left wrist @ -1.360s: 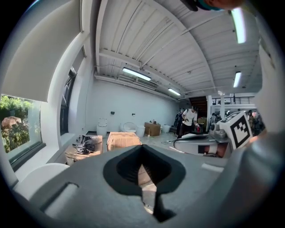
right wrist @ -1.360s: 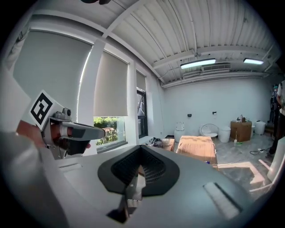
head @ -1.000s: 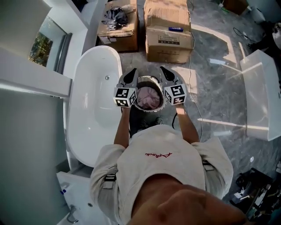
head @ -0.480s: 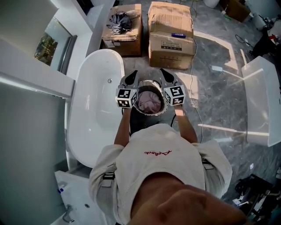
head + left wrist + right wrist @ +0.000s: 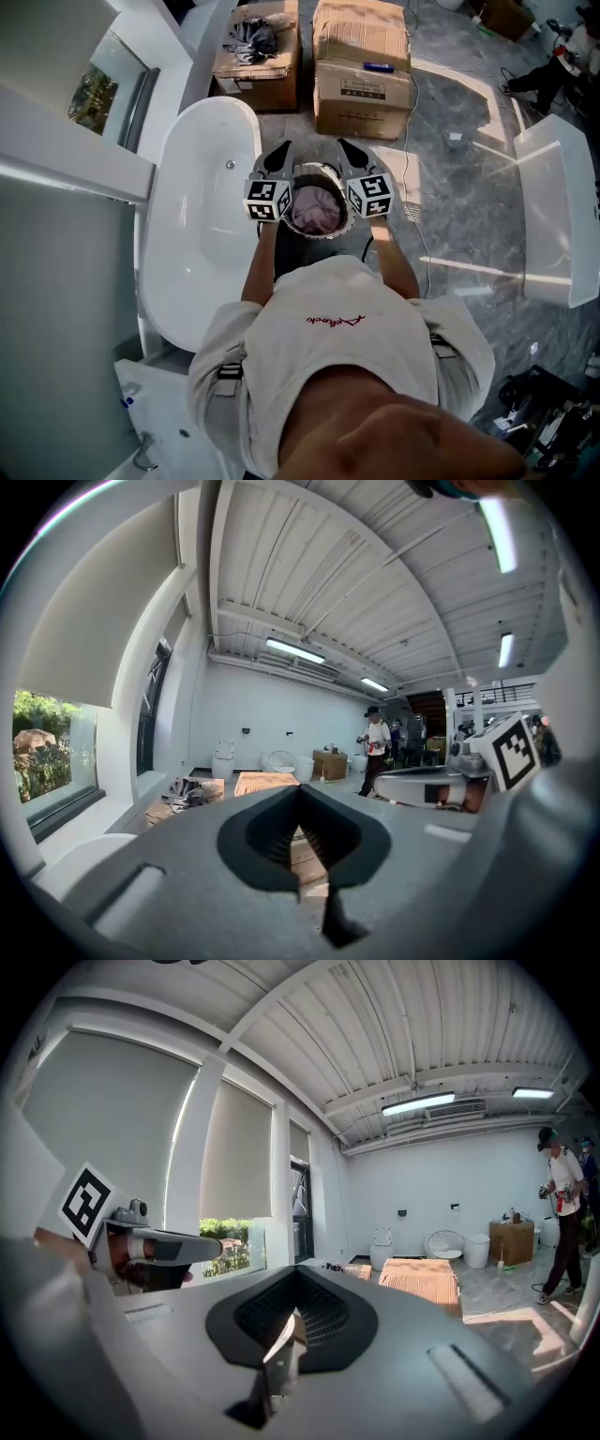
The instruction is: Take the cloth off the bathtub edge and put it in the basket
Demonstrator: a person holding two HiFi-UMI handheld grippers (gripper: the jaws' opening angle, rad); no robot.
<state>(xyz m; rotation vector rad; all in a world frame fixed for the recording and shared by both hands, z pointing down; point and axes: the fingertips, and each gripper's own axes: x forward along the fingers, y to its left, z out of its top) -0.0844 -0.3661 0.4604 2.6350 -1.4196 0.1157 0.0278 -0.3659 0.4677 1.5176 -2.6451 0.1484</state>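
The pink cloth (image 5: pixel 316 208) lies bunched inside the round basket (image 5: pixel 336 228), which stands on the floor beside the white bathtub (image 5: pixel 202 225). No cloth shows on the tub's edge. My left gripper (image 5: pixel 278 158) hovers at the basket's left rim and my right gripper (image 5: pixel 353 154) at its right rim, both level and pointing away from me. In the left gripper view the jaws (image 5: pixel 300 797) are shut with nothing between them. The right gripper view shows the same for its jaws (image 5: pixel 298 1279).
Two cardboard boxes (image 5: pixel 255 61) (image 5: pixel 361 67) stand beyond the basket, the left one with a dark rag (image 5: pixel 249 36) on top. A white fixture (image 5: pixel 553 206) lies at the right and a cable (image 5: pixel 412 178) runs across the marble floor. A person (image 5: pixel 562 1213) stands further off.
Both grippers, the basket and the cloth stay where they were. The head view shifts a little, and a person comes into its upper right corner.
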